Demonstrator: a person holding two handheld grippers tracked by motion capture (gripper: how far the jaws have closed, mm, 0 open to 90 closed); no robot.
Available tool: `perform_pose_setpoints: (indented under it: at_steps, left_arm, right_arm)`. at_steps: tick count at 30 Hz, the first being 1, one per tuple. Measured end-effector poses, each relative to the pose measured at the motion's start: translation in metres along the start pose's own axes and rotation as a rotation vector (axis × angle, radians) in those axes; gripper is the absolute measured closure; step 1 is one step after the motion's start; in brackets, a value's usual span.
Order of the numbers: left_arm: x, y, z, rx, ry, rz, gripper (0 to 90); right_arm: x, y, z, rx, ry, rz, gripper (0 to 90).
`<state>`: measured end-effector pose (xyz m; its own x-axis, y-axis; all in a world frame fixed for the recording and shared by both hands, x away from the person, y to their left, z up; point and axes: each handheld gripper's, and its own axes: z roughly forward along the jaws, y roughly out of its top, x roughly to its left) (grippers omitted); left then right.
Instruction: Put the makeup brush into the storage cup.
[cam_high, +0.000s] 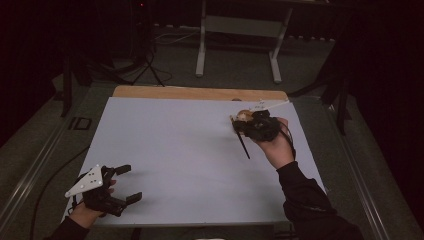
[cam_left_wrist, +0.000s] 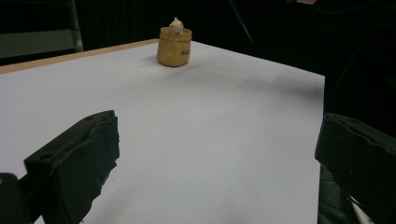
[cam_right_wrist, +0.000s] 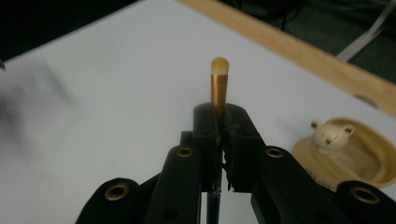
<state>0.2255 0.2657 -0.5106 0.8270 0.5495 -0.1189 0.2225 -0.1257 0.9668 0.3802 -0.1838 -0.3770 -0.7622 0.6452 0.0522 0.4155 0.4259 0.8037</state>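
Note:
A yellow pot with a small white figure in it stands at the far right of the white table. Just in front of the pot, my right gripper is shut on a brush whose black handle points back toward the person. In the right gripper view, the gold ferrule and pale tip of the brush stick up past the closed right gripper, with the pot to its right. My left gripper rests open at the near left corner. The left gripper holds nothing, and the pot stands far off.
A wooden strip runs along the table's far edge. Beyond it on the floor stand a white frame and dark stand legs. A cable trails off the left gripper along the table's left side.

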Motion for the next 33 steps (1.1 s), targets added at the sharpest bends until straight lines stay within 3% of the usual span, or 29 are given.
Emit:
perform_pose_setpoints:
  at_steps: [12, 18, 25, 27, 33]
  left_arm:
    - [0.000, 0.001, 0.000, -0.002, 0.011, -0.005, 0.4]
    - [-0.001, 0.003, -0.001, -0.013, 0.031, -0.002, 0.4]
    - [-0.001, 0.003, 0.001, -0.010, 0.029, -0.002, 0.5]
    - [-0.001, 0.003, 0.000, -0.010, 0.028, 0.000, 0.4]
    - [-0.002, 0.002, -0.002, -0.016, 0.029, -0.002, 0.5]
  right_arm:
    - [-0.001, 0.010, -0.021, -0.153, -0.033, 0.009, 84.2]
    - [-0.005, 0.013, -0.025, -0.188, -0.047, 0.025, 84.2]
    - [-0.007, 0.022, -0.030, -0.255, -0.103, 0.021, 84.2]
    - [-0.008, 0.026, -0.034, -0.311, -0.141, 0.019, 84.2]
    - [-0.014, 0.028, -0.035, -0.358, -0.199, 0.025, 84.2]
